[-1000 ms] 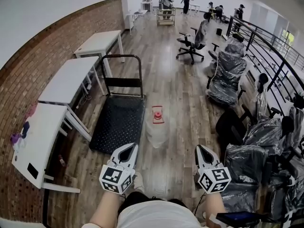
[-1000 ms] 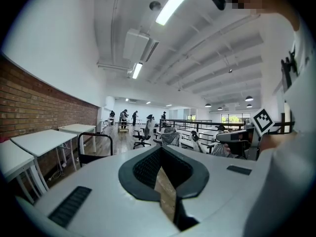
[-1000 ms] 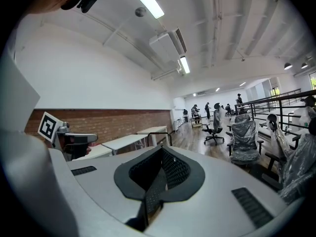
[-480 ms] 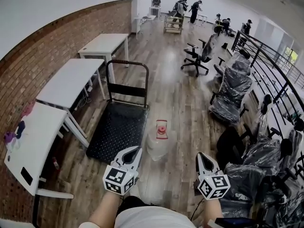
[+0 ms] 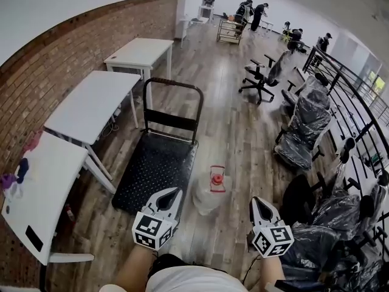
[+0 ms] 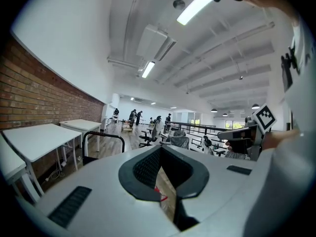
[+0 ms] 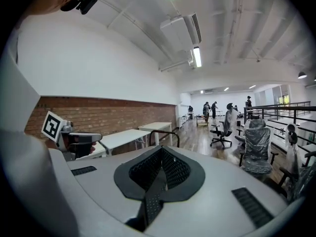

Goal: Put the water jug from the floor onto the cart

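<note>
**Head view.** The water jug (image 5: 208, 194) stands upright on the wood floor (image 5: 237, 132), just beside the right edge of the flatbed cart (image 5: 155, 169). It is not yet on the deck. A red cap handle (image 5: 217, 179) sits on top of it. Our left gripper (image 5: 176, 192) and right gripper (image 5: 258, 201) hang short of the jug, one on each side, touching nothing. White desks (image 5: 91, 102) line the brick wall beyond the cart.

**Left gripper view.** The jaws stand a thin slit apart and hold nothing. Through the slit we see floorboards and a scrap of the red cap handle.

**Right gripper view.** The jaws are fully together and empty. The cart's push bar (image 7: 165, 132) shows ahead.

**Risks, as we judge them.**
- Neither pair of jaws stands wide enough to take the jug, so going in as they are would only knock it over.
- The clear body looks smooth and rounded, so a squeeze from two sides could slip.
- We cannot tell how full the jug is, and a lift by the red cap handle alone could let it swing.
- A bump on the deck edge may roll the cart away.
</note>
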The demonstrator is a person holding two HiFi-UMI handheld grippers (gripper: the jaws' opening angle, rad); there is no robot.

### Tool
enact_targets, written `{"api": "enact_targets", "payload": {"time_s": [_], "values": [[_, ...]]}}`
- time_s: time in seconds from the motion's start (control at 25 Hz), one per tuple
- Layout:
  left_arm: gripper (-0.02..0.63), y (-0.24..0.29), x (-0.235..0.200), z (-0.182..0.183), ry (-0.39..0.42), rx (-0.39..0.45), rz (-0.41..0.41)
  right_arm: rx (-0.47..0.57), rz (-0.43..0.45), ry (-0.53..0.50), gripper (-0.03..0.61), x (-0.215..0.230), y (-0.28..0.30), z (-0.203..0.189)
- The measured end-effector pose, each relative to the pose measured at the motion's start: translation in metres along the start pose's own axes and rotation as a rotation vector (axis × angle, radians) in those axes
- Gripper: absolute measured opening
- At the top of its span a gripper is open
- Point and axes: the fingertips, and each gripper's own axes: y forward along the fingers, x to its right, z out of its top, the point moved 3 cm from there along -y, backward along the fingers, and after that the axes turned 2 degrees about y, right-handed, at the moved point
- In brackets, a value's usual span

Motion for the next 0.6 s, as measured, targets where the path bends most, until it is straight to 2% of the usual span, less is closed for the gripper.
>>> {"api": "enact_targets", "payload": {"time_s": [0.24,0.4,0.6], "values": [[0.000,0.006,-0.058,-0.003,-0.021,-0.021,-0.005,-0.017,0.011,0.001,0.003,-0.035,0.047,0.006],[0.000,0.010,-0.072,-0.006,-0.047,-0.007,-0.005,-0.058,0.017,-0.036,0.003,-0.042,0.061,0.005],[0.000,0.014,-0.087,-0.019,-0.063,-0.016,0.001,-0.050,0.031,-0.055,0.003,-0.046,0.084,0.013]]}}
